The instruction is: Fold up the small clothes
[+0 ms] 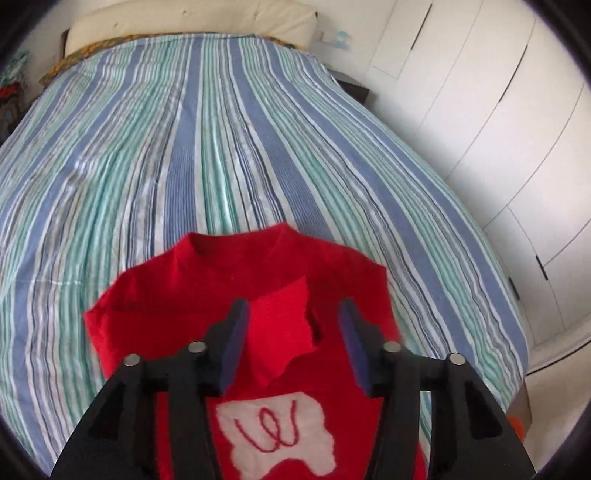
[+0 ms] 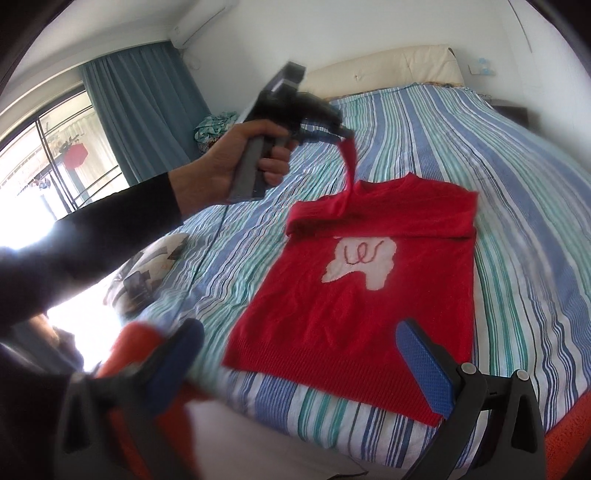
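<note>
A small red knitted sweater (image 2: 369,295) with a pale patch on its chest lies flat on the striped bed (image 2: 498,184), hem toward the near edge. Its top part is folded down over the chest. In the right wrist view my left gripper (image 2: 341,134) hangs above the sweater's left shoulder, and a red sleeve (image 2: 349,166) hangs stretched from its tips. In the left wrist view the left gripper (image 1: 291,332) looks open, with the sleeve end (image 1: 280,332) between its blue pads and the sweater (image 1: 155,295) below. My right gripper (image 2: 306,365) is open and empty above the hem.
The bed's cream headboard (image 1: 192,18) is at the far end. White wardrobe doors (image 1: 480,110) run along the bed's right side. A patterned pillow (image 2: 147,269) lies at the bed's left edge, near a window with teal curtains (image 2: 147,110).
</note>
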Demonstrator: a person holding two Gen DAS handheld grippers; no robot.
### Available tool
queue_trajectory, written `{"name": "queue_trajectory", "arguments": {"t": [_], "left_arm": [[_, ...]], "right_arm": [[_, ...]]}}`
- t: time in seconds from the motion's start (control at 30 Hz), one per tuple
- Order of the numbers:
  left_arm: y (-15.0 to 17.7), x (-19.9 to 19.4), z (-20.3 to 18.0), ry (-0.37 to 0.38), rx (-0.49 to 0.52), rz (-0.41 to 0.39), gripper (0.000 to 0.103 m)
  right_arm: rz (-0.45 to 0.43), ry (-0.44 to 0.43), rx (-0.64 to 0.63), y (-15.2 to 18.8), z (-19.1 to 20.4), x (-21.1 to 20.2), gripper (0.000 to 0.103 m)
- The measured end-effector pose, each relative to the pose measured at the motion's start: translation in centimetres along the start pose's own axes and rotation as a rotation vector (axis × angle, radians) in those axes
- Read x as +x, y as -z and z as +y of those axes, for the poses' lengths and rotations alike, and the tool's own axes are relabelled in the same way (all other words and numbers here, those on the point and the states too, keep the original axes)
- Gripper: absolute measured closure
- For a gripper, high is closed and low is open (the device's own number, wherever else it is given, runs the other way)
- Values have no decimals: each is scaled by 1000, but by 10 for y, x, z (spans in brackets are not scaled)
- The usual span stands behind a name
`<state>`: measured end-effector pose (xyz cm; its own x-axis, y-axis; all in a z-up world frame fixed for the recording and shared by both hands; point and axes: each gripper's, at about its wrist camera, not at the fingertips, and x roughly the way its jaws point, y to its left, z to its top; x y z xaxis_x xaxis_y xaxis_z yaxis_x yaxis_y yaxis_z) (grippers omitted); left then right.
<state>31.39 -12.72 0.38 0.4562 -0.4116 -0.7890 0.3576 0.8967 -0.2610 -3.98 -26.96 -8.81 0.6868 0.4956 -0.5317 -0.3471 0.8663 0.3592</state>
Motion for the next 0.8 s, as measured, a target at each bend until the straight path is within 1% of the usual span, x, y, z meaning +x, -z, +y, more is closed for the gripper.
{"name": "queue_trajectory", "arguments": {"t": [0.07,0.1,0.13,0.2,0.27,0.3,0.33,0.37,0.43,0.5,0.53,0.6,0.67,0.7,0.73,0.77,0.8], "left_arm": [[5,-3,8,5,-5,-9,45],[7,-8,18,-2,-10,-17,40],[11,-15,30,-23,-16,-31,37],[21,-33,63,-107,-33,-71,29],[39,-45,100,-210,-54,-98,28],[51,-50,117,-268,-54,-96,28],[63,-50,130,-308,-44,-84,28],[77,-47,139,-329,-20,-61,28],[106,-36,144,-336,62,7,28],[130,-18,134,-337,149,62,28],[137,-7,128,-347,178,76,28],[138,12,119,-380,187,65,28],[130,27,122,-414,124,31,28],[127,33,129,-435,78,10,38],[125,38,137,-465,23,-8,58],[127,43,151,-463,-57,0,95],[132,43,164,-429,-157,-6,97]], "right_arm": [[10,-6,15,2,-3,2,0],[11,-8,18,3,-5,2,0],[11,-11,18,4,-5,2,0],[13,-14,23,5,-9,3,0],[22,-23,41,6,-14,6,0],[28,-29,52,6,-16,9,0],[35,-36,63,7,-19,12,0],[43,-42,72,8,-21,15,0],[59,-49,82,9,-23,20,0],[70,-48,83,10,-24,23,0],[76,-47,83,10,-24,25,0],[86,-41,85,11,-24,28,0],[98,-33,87,12,-24,30,0],[103,-29,86,12,-24,31,0],[105,-24,85,12,-24,31,0],[107,-20,85,12,-24,31,0],[108,-16,86,12,-24,31,0]]}}
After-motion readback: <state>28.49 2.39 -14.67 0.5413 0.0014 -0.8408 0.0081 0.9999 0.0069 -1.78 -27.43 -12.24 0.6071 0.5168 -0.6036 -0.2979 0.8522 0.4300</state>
